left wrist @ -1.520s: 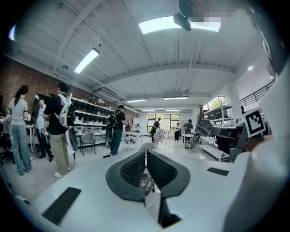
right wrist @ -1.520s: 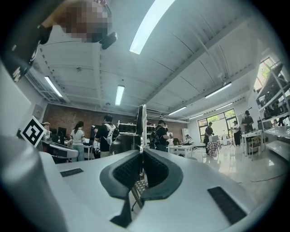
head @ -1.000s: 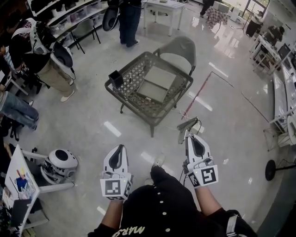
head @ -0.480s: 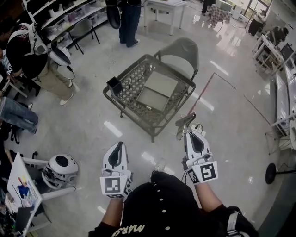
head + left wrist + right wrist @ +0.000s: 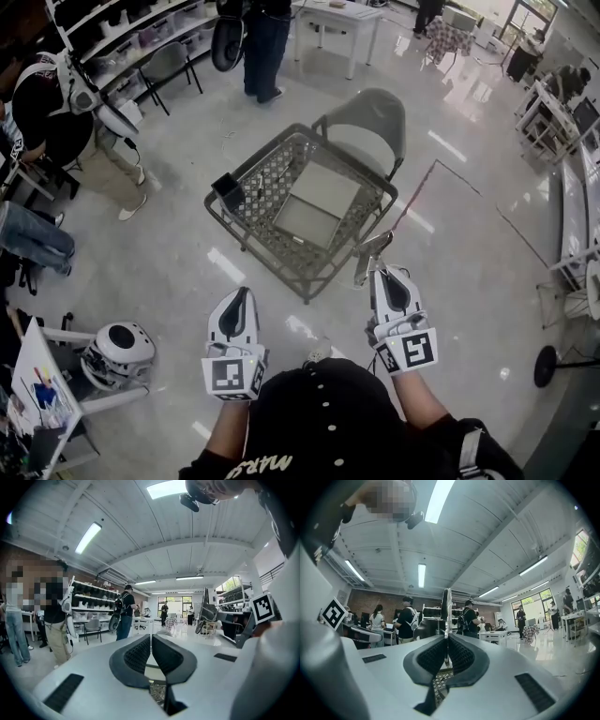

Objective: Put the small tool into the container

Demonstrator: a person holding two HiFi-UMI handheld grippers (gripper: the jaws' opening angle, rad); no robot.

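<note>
The small tool (image 5: 372, 251), a thin grey flat blade, sticks up out of my right gripper (image 5: 380, 272), which is shut on it just short of the mesh table's near right corner. In the right gripper view the tool (image 5: 447, 606) stands edge-on between the pads of the right gripper (image 5: 447, 651). The container (image 5: 230, 191), a small black open box, stands on the left corner of the mesh table (image 5: 314, 281). My left gripper (image 5: 242, 296) is shut and holds nothing, over the floor in front of the table. In its own view the left gripper (image 5: 151, 641) points toward the room.
Two grey flat trays (image 5: 317, 204) lie on the mesh table. A grey chair (image 5: 367, 114) stands behind it. People stand at the left (image 5: 56, 103) and the back (image 5: 264, 37). A white round machine (image 5: 118, 349) sits on the floor at lower left.
The table has come closer in the head view. Both grippers have moved forward with it, and the right gripper's tool now reaches near the table's edge.
</note>
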